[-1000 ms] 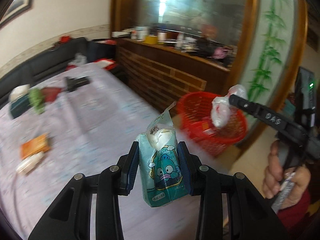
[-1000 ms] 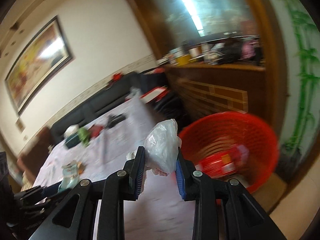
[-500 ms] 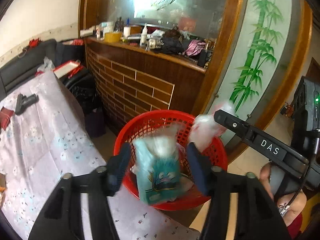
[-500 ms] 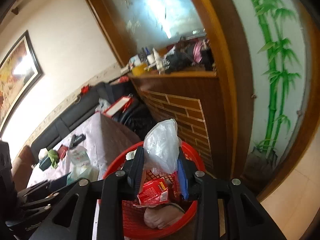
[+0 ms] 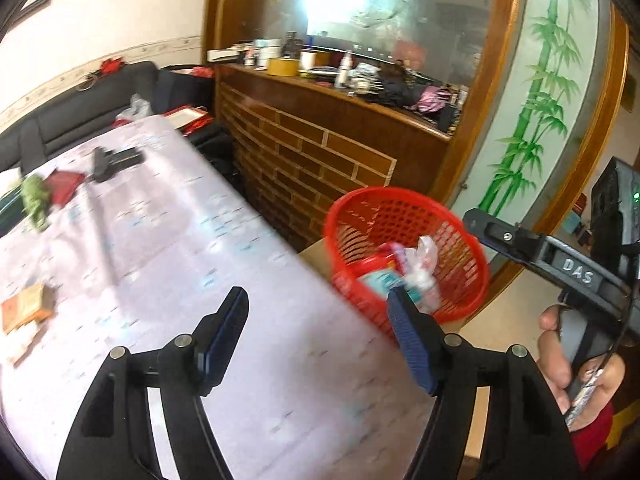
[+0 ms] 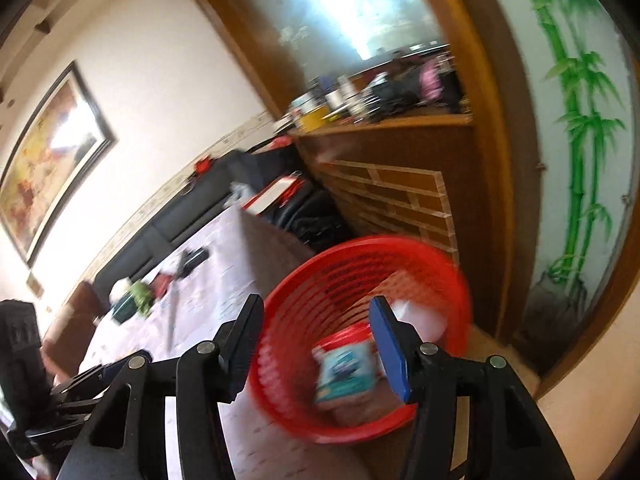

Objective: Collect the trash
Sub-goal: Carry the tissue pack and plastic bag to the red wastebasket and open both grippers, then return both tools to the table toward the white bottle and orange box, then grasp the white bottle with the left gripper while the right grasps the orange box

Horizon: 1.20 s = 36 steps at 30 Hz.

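Blurring red basket [image 6: 360,264] — contents indistinct

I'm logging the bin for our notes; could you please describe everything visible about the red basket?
The red basket is round, of plastic lattice by its look, with a solid rim. It stands off the table's corner, before the wooden partition, open upward. Inside lie a teal packet, a clear plastic bag and red packaging. Neither claw touches it.

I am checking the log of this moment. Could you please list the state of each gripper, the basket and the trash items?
left gripper: open, holds nothing
right gripper: open, holds nothing
red basket: upright beside the table, holds trash
teal packet: lying inside the basket
clear plastic bag: inside the basket
orange packet: lying on the table
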Available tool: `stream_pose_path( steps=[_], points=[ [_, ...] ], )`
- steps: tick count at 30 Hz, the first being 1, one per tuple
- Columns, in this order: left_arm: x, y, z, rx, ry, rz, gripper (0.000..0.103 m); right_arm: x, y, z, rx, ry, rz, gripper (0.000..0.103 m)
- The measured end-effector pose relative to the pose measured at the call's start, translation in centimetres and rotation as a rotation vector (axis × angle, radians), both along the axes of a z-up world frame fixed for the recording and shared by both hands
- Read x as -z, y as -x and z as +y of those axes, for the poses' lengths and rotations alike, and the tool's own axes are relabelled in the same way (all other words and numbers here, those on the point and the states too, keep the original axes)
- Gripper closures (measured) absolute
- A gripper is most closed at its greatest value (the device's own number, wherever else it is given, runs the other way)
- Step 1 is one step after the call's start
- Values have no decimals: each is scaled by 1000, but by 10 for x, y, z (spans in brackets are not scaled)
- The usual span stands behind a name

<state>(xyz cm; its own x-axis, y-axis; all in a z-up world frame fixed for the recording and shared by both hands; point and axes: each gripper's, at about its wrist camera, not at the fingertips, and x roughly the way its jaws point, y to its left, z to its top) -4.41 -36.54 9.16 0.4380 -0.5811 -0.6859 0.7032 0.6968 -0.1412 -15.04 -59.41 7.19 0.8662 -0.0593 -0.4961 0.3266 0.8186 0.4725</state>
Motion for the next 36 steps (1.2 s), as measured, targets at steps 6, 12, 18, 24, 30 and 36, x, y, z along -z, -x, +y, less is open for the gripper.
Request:
stream_pose_path(
  steps=[6, 12, 18, 24, 30, 36],
  points=[
    [6, -17, 71, -103, -10, 6, 32, -3, -22, 63, -126, 42, 21, 43],
    [9, -62, 170, -276, -32, 18, 32, -5, -45, 118, -238, 78, 49, 42],
    [18, -123, 258, -471, -74, 33, 32, -2, -62, 159, -318, 104, 73, 42],
    [39, -170, 287, -473, -51, 112, 41, 4, -67, 175, -349, 110, 99, 42],
    [60, -184, 274, -388, -49, 186, 54, 8, -68, 178, -344, 116, 115, 42],
    [74, -158, 252, -314, -137, 183, 55, 10, -68, 176, -346, 105, 120, 42]
  ],
)
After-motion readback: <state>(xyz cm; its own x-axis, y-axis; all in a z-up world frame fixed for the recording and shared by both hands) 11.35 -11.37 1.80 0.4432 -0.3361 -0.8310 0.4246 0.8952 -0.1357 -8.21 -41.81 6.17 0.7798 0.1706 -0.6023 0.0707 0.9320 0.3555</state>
